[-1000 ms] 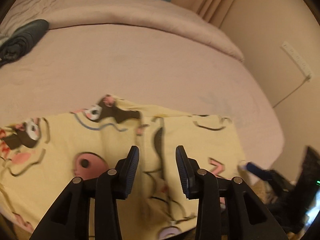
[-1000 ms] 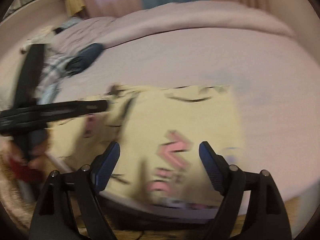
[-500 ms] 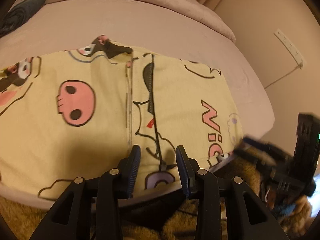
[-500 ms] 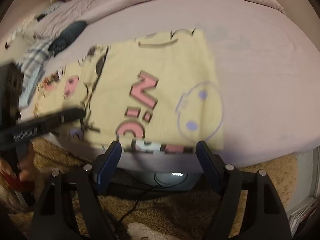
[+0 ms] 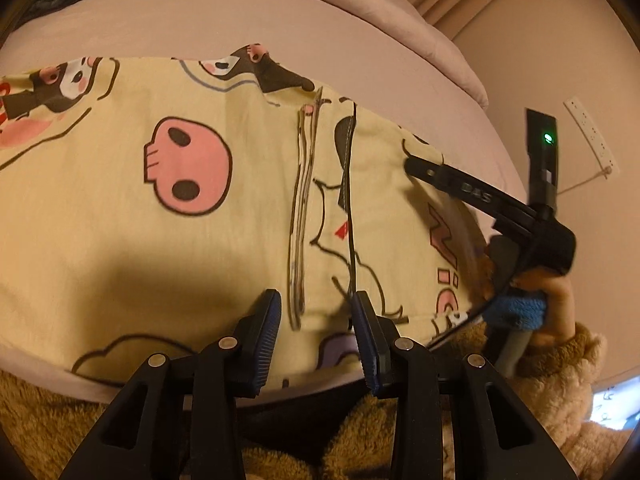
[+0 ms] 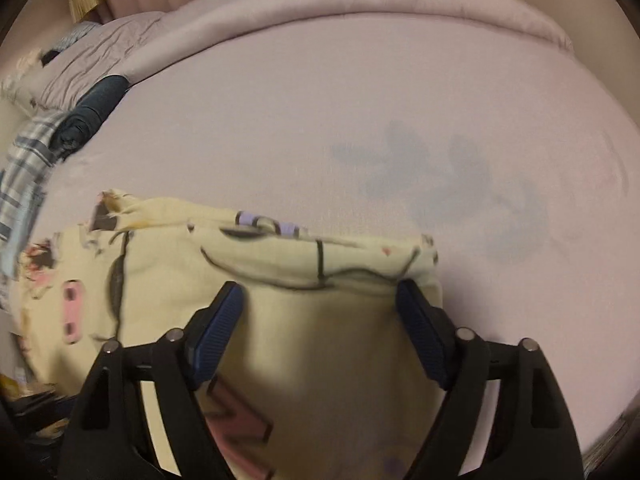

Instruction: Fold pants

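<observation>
The yellow cartoon-print pants (image 5: 120,216) lie flat across the near edge of the pink bed (image 5: 280,20). My left gripper (image 5: 316,316) is open, low over the pants' near hem beside the centre seam. My right gripper (image 6: 320,300) is open, its fingers straddling the right end of the pants (image 6: 320,320), whose far edge is bunched up. In the left wrist view the right gripper (image 5: 500,208) reaches over the pants' right end, held by a hand.
Dark rolled clothing (image 6: 94,110) and a plaid cloth (image 6: 24,160) lie at the bed's far left, with a folded duvet (image 6: 360,8) along the back. A brown fluffy rug (image 5: 48,420) lies below the bed edge. A wall with a power strip (image 5: 592,136) stands to the right.
Both grippers have come down and forward onto the pants. The right gripper moved from below the bed edge to over the pants' right end, whose far edge now looks bunched.
</observation>
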`<act>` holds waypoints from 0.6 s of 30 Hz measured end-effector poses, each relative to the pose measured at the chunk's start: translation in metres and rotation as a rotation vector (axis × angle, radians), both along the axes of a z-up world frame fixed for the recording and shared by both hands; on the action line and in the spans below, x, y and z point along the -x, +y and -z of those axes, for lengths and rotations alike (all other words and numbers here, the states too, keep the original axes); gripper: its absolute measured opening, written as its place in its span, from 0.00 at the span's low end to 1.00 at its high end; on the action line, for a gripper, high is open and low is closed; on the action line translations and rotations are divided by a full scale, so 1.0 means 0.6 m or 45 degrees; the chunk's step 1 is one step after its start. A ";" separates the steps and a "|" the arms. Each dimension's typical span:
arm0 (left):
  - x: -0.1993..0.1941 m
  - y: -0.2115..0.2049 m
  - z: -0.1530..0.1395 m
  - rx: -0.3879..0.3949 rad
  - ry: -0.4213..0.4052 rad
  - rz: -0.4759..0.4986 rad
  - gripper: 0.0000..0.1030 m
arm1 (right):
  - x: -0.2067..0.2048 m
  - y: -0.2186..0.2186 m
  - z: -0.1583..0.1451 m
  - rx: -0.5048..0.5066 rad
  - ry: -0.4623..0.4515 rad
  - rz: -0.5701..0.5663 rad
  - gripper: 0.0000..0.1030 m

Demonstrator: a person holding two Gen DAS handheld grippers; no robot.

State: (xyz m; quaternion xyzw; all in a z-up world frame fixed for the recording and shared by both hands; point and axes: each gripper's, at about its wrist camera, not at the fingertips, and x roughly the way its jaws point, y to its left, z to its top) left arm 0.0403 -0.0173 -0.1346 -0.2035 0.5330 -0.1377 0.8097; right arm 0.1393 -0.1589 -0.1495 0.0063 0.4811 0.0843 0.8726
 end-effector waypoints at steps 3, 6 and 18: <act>0.016 0.011 -0.001 0.005 -0.004 0.000 0.35 | 0.008 0.005 -0.005 0.022 -0.007 0.030 0.86; 0.020 0.013 0.001 0.017 0.003 0.002 0.35 | 0.033 0.007 -0.012 0.040 -0.002 0.020 0.86; 0.058 0.168 -0.044 0.026 -0.006 -0.222 0.35 | 0.186 -0.012 -0.028 0.049 0.030 -0.055 0.82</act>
